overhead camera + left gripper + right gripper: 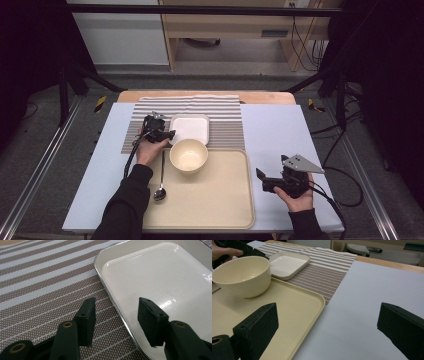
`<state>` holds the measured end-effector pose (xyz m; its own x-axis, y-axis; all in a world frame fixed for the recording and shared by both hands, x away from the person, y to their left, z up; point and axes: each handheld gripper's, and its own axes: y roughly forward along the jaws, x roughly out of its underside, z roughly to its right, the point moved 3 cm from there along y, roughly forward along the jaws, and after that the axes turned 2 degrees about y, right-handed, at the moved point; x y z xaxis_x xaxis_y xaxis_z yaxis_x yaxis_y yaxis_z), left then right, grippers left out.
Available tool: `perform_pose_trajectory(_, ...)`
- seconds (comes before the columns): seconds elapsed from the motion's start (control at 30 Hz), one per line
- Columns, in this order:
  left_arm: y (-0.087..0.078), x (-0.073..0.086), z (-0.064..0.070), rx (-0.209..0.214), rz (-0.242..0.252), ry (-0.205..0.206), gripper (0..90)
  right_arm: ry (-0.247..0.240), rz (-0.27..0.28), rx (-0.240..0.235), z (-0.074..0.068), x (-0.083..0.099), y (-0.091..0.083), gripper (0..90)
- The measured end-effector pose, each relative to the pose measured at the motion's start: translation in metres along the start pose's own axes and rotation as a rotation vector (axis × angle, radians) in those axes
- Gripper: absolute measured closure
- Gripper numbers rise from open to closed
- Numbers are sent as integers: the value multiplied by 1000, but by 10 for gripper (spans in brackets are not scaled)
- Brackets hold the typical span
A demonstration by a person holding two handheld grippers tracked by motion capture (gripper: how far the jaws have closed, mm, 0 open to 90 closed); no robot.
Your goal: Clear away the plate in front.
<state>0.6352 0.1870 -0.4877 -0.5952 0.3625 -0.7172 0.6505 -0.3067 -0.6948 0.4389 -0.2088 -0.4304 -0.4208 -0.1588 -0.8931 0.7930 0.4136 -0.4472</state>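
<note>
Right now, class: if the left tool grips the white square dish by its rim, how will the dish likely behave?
The white square dish looks glossy, so it may slip between the left tool pads. It seems rigid, probably not bending. Gripped at one rim, it would likely tilt on the striped placemat.

The table [280,97] was light wood with a pale blue sheet [275,135] laid over most of its top. Grey floor [50,135] ran around it, with metal rails [35,175] on both sides and yellow-black tape marks [100,103] near the far corners. Behind stood a white cabinet [120,35] and a wooden desk [235,22], cables [305,45] dangling at its right. Black frame bars [200,9] crossed overhead, and the edges sat pretty dark.
</note>
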Motion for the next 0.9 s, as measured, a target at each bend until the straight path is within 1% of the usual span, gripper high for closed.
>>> perform_pose_trajectory(0.03,0,0,0,-4,-2,-1,502,0,0,0,0,0,0,38)
perform_pose_trajectory(0.2,2,1,2,3,-16,-3,552,0,-1,-2,0,0,0,39)
perform_pose_trajectory(0.33,4,1,2,18,-22,-20,600,-1,-3,-2,0,0,1,39)
perform_pose_trajectory(0.47,4,1,4,23,-28,-31,656,1,-5,-4,-1,0,1,39)
perform_pose_trajectory(0.57,4,0,3,30,-36,-60,673,0,-6,-3,-1,1,1,39)
perform_pose_trajectory(0.6,4,0,3,30,-36,-77,682,0,-6,-3,-1,1,1,39)
perform_pose_trajectory(0.67,3,0,2,26,-44,-98,716,1,-6,-3,-1,1,1,39)
perform_pose_trajectory(0.77,3,0,1,23,-50,-118,762,1,-7,-3,-1,1,1,39)
perform_pose_trajectory(0.9,3,0,2,21,-53,-133,773,-2,-8,-1,0,1,1,39)
